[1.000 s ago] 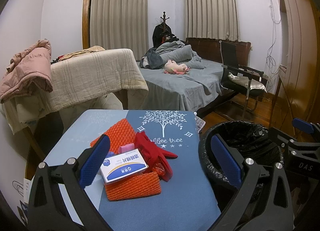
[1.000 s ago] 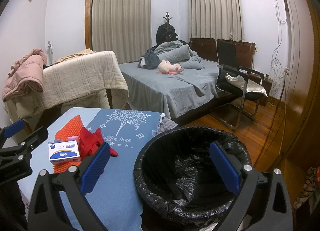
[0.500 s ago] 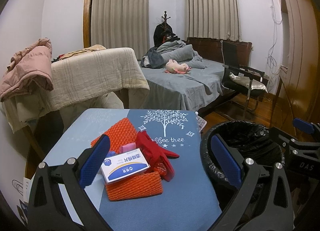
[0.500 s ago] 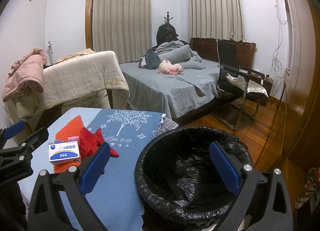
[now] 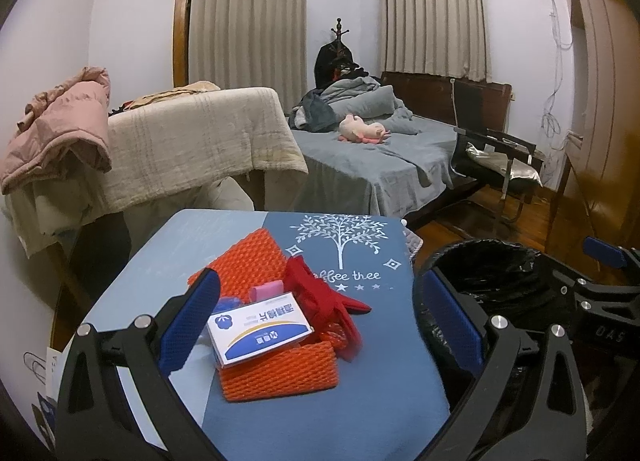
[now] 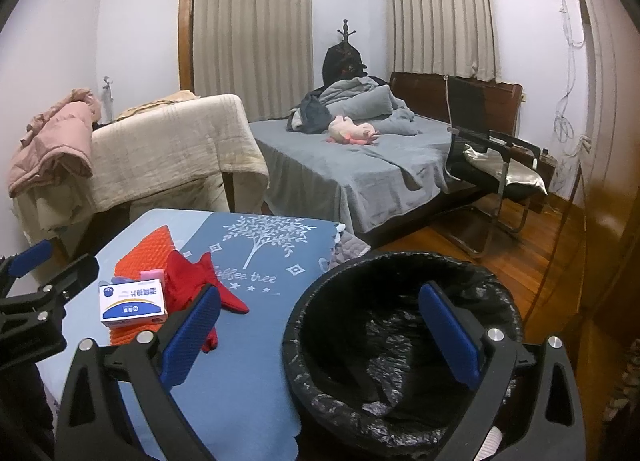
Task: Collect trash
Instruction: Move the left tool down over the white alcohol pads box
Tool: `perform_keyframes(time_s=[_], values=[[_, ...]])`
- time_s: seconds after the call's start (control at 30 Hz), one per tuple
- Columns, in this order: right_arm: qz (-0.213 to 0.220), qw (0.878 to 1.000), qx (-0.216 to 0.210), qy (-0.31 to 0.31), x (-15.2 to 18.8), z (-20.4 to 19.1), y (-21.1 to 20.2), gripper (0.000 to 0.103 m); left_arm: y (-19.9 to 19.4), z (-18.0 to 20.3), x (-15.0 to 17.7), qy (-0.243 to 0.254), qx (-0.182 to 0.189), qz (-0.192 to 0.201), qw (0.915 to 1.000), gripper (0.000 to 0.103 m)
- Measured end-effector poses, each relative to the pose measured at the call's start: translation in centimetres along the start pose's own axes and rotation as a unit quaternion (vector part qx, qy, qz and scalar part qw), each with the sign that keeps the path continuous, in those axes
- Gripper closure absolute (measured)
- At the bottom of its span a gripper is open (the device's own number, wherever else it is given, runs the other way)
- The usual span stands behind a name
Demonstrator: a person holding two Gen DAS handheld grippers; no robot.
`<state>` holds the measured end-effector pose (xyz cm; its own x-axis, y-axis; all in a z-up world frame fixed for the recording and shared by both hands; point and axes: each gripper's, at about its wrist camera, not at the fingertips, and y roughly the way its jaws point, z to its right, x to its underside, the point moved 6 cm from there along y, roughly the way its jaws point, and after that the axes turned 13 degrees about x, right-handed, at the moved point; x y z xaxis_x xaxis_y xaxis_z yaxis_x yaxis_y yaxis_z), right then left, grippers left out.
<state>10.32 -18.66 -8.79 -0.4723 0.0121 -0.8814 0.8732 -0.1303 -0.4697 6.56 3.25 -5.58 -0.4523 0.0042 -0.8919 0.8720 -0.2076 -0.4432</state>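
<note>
Currently the trash to be collected lies in one small heap on the blue printed tablecloth (image 5: 372, 345): a white and blue cardboard box (image 5: 259, 326) rests on top of an orange ribbed foam-net sleeve (image 5: 280, 375), with a second orange foam-net sheet (image 5: 244, 261) behind it, a crumpled red glove-like piece (image 5: 324, 297) touching the box on its right side, and a small pink item (image 5: 266, 288) partly hidden between them. Stacking places the box uppermost and free of cover, so it is judged the most accessible first pick. The left gripper (image 5: 320, 321) hovers just short of the heap with its blue-padded fingers spread wide and nothing between them; the spread straddles the box and the foam sleeve, which suits a closing grasp from this side. A round bin lined with a black plastic bag (image 6: 400, 325) stands just beside the right edge of the table, its mouth below table level, so that items can be carried across the edge and released. The right gripper (image 6: 320, 329) is held over the bin mouth, likewise fully spread and empty. No item from the heap is visible in the bin, although part of its floor is hidden. A bed with grey covers (image 6: 352, 165) and a black chair (image 6: 492, 165) stand well apart.
</note>
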Motion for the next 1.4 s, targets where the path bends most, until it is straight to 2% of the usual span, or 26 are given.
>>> perform_keyframes(time_s=[0.23,0.4,0.53,0.8,1.2,1.3,1.4], values=[[-0.003,1.0,-0.021,-0.01,-0.2,-1.9,2.0,0.006,0.7,-2.9,0.7,-0.002,-0.028,0.007,0.9996,0.005],[-0.004,0.999,-0.038,-0.029,0.1,-4.4,3.8,0.006,1.7,-6.5,1.8,-0.014,-0.063,-0.004,0.9979,0.005],[-0.009,0.998,-0.052,-0.037,0.4,-6.3,5.2,0.006,2.5,-8.8,2.6,-0.026,-0.076,-0.012,0.9967,0.005],[-0.026,0.996,-0.063,-0.05,1.4,-9.4,8.2,0.006,5.2,-10.6,4.6,-0.025,-0.074,-0.041,0.9961,0.005],[-0.052,0.995,-0.058,-0.063,2.9,-10.5,10.6,0.006,8.1,-11.6,8.0,-0.037,-0.065,-0.088,0.9933,0.006],[-0.056,0.995,-0.057,-0.066,3.2,-10.6,10.8,0.006,8.4,-11.2,8.4,-0.039,-0.056,-0.092,0.9934,0.009],[-0.056,0.995,-0.054,-0.068,3.2,-10.6,10.9,0.006,8.6,-10.6,8.6,-0.039,-0.042,-0.096,0.9937,0.02]])
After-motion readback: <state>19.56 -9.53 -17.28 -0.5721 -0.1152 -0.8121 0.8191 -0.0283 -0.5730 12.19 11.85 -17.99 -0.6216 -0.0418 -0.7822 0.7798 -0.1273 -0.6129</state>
